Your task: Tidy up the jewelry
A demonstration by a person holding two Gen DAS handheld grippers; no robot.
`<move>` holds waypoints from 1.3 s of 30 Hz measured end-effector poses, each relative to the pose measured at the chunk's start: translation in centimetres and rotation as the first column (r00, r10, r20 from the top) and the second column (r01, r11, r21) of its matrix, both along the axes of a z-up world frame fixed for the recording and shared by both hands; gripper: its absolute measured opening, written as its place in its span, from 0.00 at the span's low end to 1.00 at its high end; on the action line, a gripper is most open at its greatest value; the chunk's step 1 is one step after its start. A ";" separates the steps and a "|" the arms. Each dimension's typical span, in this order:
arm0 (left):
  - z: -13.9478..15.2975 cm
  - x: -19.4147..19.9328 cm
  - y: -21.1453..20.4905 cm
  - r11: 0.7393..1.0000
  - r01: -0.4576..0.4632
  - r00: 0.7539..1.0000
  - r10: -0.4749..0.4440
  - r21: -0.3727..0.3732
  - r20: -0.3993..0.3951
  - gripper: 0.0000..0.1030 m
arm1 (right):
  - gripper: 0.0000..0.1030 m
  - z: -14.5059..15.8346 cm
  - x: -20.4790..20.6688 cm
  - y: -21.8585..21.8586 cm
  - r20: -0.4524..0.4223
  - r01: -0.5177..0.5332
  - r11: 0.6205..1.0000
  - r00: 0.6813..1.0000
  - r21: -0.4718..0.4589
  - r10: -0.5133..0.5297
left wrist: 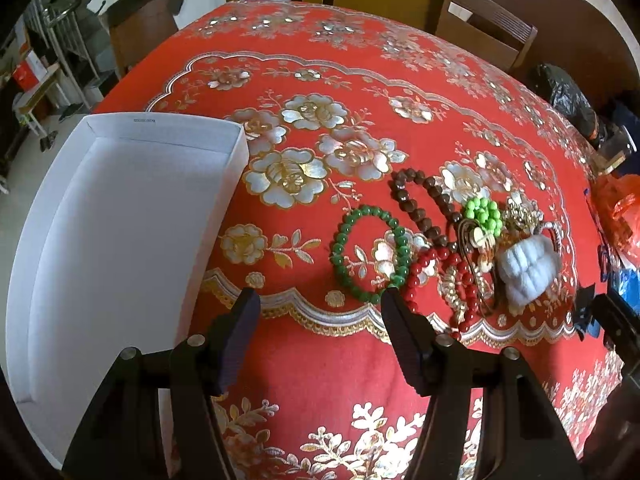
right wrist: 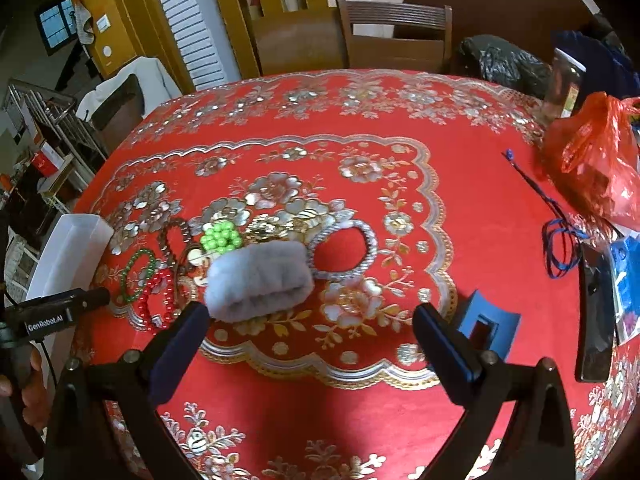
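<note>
A pile of jewelry lies on the red flowered tablecloth (left wrist: 320,360): a green bead bracelet (left wrist: 340,236), a brown bead bracelet (left wrist: 416,184), red beads (left wrist: 426,264), a light-green bead cluster (left wrist: 482,212), a fluffy white band (left wrist: 528,268) and gold pieces. A white open box (left wrist: 120,208) stands at the left, empty. My left gripper (left wrist: 320,300) is open, just short of the green bracelet. My right gripper (right wrist: 312,312) is open, in front of the fluffy band (right wrist: 260,280) and a silver ring bracelet (right wrist: 372,248).
A blue card piece (right wrist: 488,320), blue cord (right wrist: 556,248), a dark phone-like slab (right wrist: 596,312) and an orange bag (right wrist: 592,160) lie at the right. Wooden chairs (right wrist: 396,36) stand behind the table. The left gripper shows in the right wrist view (right wrist: 60,312).
</note>
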State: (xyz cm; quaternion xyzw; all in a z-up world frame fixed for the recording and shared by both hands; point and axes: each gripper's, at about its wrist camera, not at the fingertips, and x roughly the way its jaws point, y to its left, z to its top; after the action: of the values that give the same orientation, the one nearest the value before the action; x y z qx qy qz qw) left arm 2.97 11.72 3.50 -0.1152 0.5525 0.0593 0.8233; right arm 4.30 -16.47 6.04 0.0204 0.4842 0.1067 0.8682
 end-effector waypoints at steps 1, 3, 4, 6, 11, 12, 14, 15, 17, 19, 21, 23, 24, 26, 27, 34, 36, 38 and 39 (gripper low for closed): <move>0.0 0.1 0.0 1.000 0.001 1.000 -0.001 0.001 0.000 0.73 | 1.00 0.0 0.1 -0.4 -0.004 0.009 1.000 1.000 0.001 -0.009; 0.1 0.4 -0.1 1.000 0.006 1.000 -0.006 0.005 0.002 0.73 | 1.00 0.1 0.2 -0.9 -0.006 0.020 1.000 1.000 0.012 -0.020; 0.1 0.5 -0.2 1.000 0.009 1.000 -0.009 0.005 0.003 0.73 | 1.00 0.1 0.4 -1.2 -0.006 0.025 1.000 1.000 0.014 -0.025; 0.2 0.7 -0.4 1.000 0.021 1.000 -0.021 0.005 0.004 0.73 | 1.00 0.2 0.6 -1.4 -0.003 0.028 1.000 1.000 0.010 -0.028; -0.1 1.2 -1.1 0.999 0.036 0.999 -0.036 0.035 -0.007 0.73 | 1.00 0.4 1.2 -1.3 0.007 0.004 1.000 1.000 0.000 -0.004; -0.1 1.3 -1.2 0.998 0.037 0.999 -0.037 0.040 -0.007 0.73 | 1.00 0.5 1.2 -1.2 0.009 0.000 1.000 1.000 0.002 0.000; -0.2 1.4 -1.4 0.998 0.040 0.999 -0.040 0.048 -0.012 0.73 | 1.00 0.5 1.3 -0.9 0.012 -0.009 1.000 1.000 0.010 0.009; -0.2 1.5 -1.5 0.998 0.042 0.999 -0.041 0.050 -0.014 0.73 | 1.00 0.5 1.4 -0.8 0.014 -0.013 1.000 1.000 0.010 0.013; -0.2 1.6 -1.6 0.998 0.043 0.999 -0.042 0.056 -0.013 0.73 | 1.00 0.5 1.5 -0.7 0.017 -0.018 1.000 1.000 0.007 0.018; -0.2 1.7 -1.7 0.998 0.043 0.999 -0.042 0.055 -0.013 0.73 | 1.00 0.3 1.6 -0.6 0.012 -0.019 1.000 1.000 0.003 0.019; -0.2 1.7 -1.6 0.998 0.040 0.999 -0.040 0.051 -0.011 0.73 | 1.00 0.2 1.8 -0.7 0.006 -0.017 1.000 1.000 0.005 0.017; -0.3 1.7 -1.3 0.998 0.039 0.999 -0.038 0.044 -0.012 0.73 | 1.00 0.3 1.9 -0.9 0.009 -0.013 1.000 1.000 0.008 0.013; -0.3 1.7 -1.2 0.998 0.041 0.999 -0.041 0.037 -0.014 0.73 | 1.00 0.3 1.9 -1.0 0.010 -0.012 1.000 1.000 0.009 0.012; -0.3 1.6 -0.7 0.999 0.047 0.999 -0.047 0.007 -0.014 0.73 | 1.00 0.2 2.0 -1.1 0.005 -0.015 1.000 1.000 0.012 0.015; -0.3 1.6 -0.5 0.999 0.049 0.999 -0.049 -0.007 -0.013 0.73 | 1.00 0.2 1.9 -1.1 -0.002 -0.019 1.000 1.000 0.017 0.019; -1.3 2.3 -0.4 0.996 0.084 0.995 -0.085 -0.011 -0.050 0.73 | 0.97 0.0 1.9 0.9 -0.017 -0.098 0.994 0.995 0.058 0.099; -1.8 2.6 -0.6 0.996 0.087 0.994 -0.088 -0.021 -0.066 0.73 | 0.94 -0.1 2.2 2.0 -0.018 -0.134 0.989 0.991 0.055 0.136; -2.2 3.0 -0.8 0.996 0.086 0.993 -0.087 -0.015 -0.075 0.73 | 0.93 -0.3 2.6 2.9 -0.022 -0.154 0.987 0.988 0.049 0.155; -2.2 3.2 -0.9 0.997 0.082 0.994 -0.082 -0.005 -0.074 0.73 | 0.91 -0.5 2.9 3.2 -0.024 -0.158 0.986 0.987 0.048 0.159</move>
State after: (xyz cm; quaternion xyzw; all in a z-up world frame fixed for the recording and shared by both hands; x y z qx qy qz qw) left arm 6.17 10.83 1.29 -0.0909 0.5871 0.0290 0.8039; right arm 7.16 -13.30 5.55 0.0032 0.4939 0.1861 0.8493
